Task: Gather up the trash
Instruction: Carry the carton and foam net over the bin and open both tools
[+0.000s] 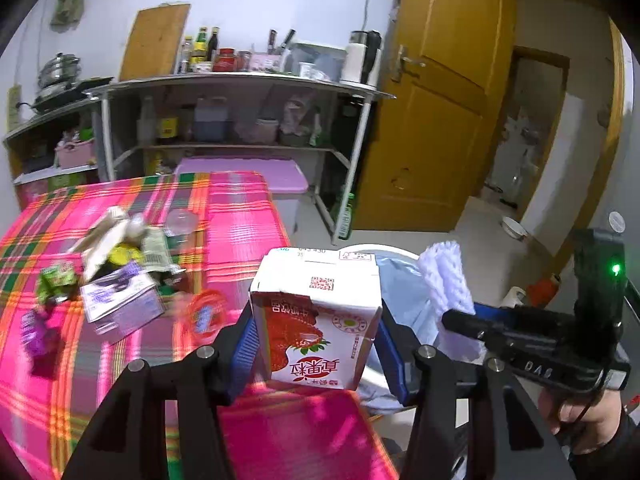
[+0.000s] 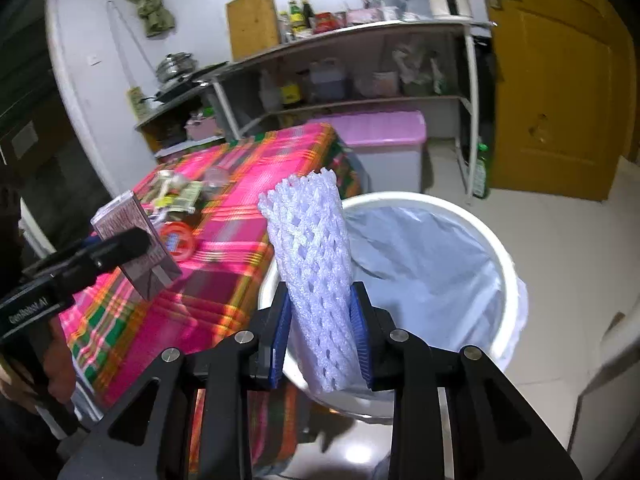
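Pinched in the left hand-held gripper (image 1: pixel 316 344), milk carton (image 1: pixel 316 312); right hand-held gripper (image 2: pixel 320 340) pinching foam net (image 2: pixel 312 264): bring both fully above the bin (image 2: pixel 496 240) before releasing

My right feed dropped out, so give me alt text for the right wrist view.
The right tool grips a white foam fruit net upright, just in front of a white bin with a pale liner. To its left, a pink plaid table holds scattered trash.
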Demonstrator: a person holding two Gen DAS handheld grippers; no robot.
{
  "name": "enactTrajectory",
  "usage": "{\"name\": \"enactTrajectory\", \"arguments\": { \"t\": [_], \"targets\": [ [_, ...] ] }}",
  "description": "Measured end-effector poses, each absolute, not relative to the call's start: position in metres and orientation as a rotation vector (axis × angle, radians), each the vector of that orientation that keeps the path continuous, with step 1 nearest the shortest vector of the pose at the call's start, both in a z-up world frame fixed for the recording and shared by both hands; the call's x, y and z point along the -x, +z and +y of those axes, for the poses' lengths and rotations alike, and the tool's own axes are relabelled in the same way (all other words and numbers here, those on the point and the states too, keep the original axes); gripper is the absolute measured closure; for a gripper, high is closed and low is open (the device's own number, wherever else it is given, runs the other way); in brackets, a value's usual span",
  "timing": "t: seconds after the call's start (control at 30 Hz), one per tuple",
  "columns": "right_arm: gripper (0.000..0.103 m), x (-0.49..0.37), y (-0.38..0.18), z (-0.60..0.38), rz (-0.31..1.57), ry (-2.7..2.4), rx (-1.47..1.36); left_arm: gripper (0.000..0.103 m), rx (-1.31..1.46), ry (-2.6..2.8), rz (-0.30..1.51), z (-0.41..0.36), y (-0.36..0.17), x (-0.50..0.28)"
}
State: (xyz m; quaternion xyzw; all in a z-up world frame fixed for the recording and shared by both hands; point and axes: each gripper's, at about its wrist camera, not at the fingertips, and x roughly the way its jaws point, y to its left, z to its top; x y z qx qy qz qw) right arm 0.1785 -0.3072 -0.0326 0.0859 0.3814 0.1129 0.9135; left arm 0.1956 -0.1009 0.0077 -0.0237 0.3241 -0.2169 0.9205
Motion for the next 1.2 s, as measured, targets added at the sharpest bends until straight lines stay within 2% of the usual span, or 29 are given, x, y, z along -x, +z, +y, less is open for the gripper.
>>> {"name": "enactTrajectory", "arguments": {
  "t": [0.6, 0.73, 0.77, 0.83, 1.2],
  "targets": [
    [0.071, -0.194, -0.079, -0.353, 0.909, 0.129, -0.218, 0.049, 0.054, -0.565, 0.825, -0.176, -0.048, -0.259],
    [0.064, -0.197, -0.083, -0.357, 0.921, 0.126, -0.225, 0.049, 0.060, -0.572, 0.865, -0.179, -0.057, -0.266],
    [0.058, -0.196, -0.083, -0.356, 0.920, 0.123, -0.226, 0.048, 0.067, -0.572, 0.870, -0.179, -0.058, -0.267],
    [0.056, -0.195, -0.081, -0.356, 0.914, 0.124, -0.228, 0.043, 0.079, -0.564, 0.872, -0.176, -0.059, -0.268],
    [0.056, -0.177, -0.050, -0.349, 0.835, 0.123, -0.217, 0.042, 0.144, -0.542, 0.810, -0.149, -0.033, -0.250]
  ]
}}
